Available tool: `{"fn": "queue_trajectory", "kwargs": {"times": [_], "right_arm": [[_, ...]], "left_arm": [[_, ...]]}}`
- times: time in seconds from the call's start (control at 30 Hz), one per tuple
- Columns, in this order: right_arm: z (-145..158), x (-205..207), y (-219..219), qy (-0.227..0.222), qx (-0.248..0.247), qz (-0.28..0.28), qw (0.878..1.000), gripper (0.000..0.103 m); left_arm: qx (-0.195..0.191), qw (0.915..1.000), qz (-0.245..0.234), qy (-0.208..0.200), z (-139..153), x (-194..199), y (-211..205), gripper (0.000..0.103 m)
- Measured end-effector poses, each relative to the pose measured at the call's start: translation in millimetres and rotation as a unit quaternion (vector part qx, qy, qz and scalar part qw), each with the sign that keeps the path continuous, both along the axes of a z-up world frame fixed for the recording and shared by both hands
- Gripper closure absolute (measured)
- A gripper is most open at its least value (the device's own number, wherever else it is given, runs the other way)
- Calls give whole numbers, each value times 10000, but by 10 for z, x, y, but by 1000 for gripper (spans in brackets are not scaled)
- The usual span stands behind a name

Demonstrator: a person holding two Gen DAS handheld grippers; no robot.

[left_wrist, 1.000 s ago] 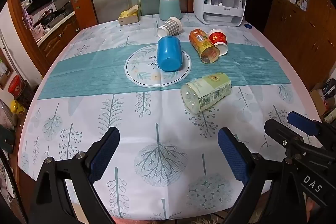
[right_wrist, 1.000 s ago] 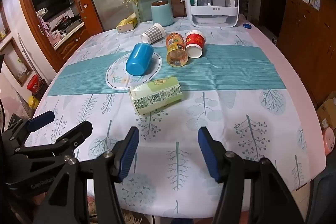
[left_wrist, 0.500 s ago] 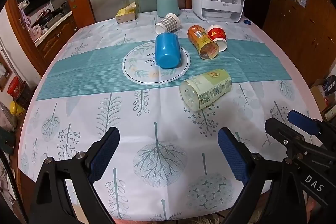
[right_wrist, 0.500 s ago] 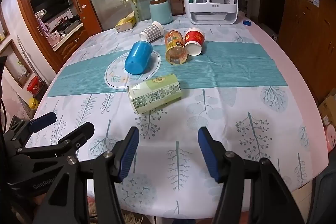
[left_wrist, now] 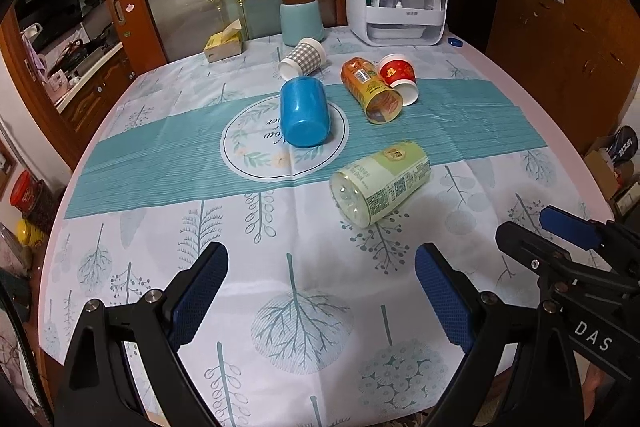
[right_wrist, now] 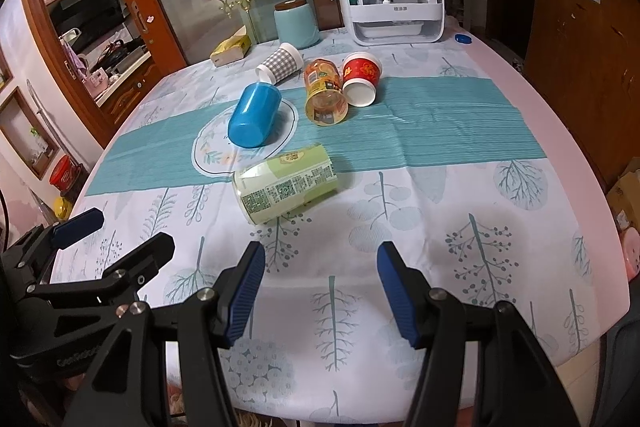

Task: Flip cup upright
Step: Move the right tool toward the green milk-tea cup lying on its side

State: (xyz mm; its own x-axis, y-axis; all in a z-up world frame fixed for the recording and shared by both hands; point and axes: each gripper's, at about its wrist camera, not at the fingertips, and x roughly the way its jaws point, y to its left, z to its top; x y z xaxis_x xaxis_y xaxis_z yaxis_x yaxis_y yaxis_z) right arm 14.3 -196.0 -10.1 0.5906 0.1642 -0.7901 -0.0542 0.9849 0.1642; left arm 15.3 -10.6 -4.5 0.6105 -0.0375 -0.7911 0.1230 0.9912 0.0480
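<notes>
Several cups lie on their sides on the table. A pale green labelled cup (left_wrist: pixel 380 185) (right_wrist: pixel 285 183) is nearest. Behind it lie a blue cup (left_wrist: pixel 304 111) (right_wrist: pixel 254 115), an orange cup (left_wrist: pixel 370 90) (right_wrist: pixel 325 93), a red and white cup (left_wrist: pixel 399 77) (right_wrist: pixel 361 78) and a grey checked cup (left_wrist: pixel 303 61) (right_wrist: pixel 280 63). My left gripper (left_wrist: pixel 320 291) is open and empty over the near table edge. My right gripper (right_wrist: pixel 320 291) is open and empty too, short of the green cup. Each gripper shows at the side of the other's view.
A teal canister (left_wrist: pixel 301 19), a white dispenser box under a cloth (left_wrist: pixel 396 7) and a yellow tissue box (left_wrist: pixel 224 41) stand at the table's far edge. A small blue cap (left_wrist: pixel 455 43) lies at the far right. Wooden cabinets flank the table.
Both grippers have moved slightly forward toward the cups, which look a little nearer. Both stay open. No cup has moved.
</notes>
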Motion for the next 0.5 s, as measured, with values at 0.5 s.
{"fn": "queue_trajectory", "kwargs": {"times": [0.5], "right_arm": [[-14,35,-22,-32,52,5,10000,44]], "left_arm": [[51,10000,43,67,-33,170,23,9]]}}
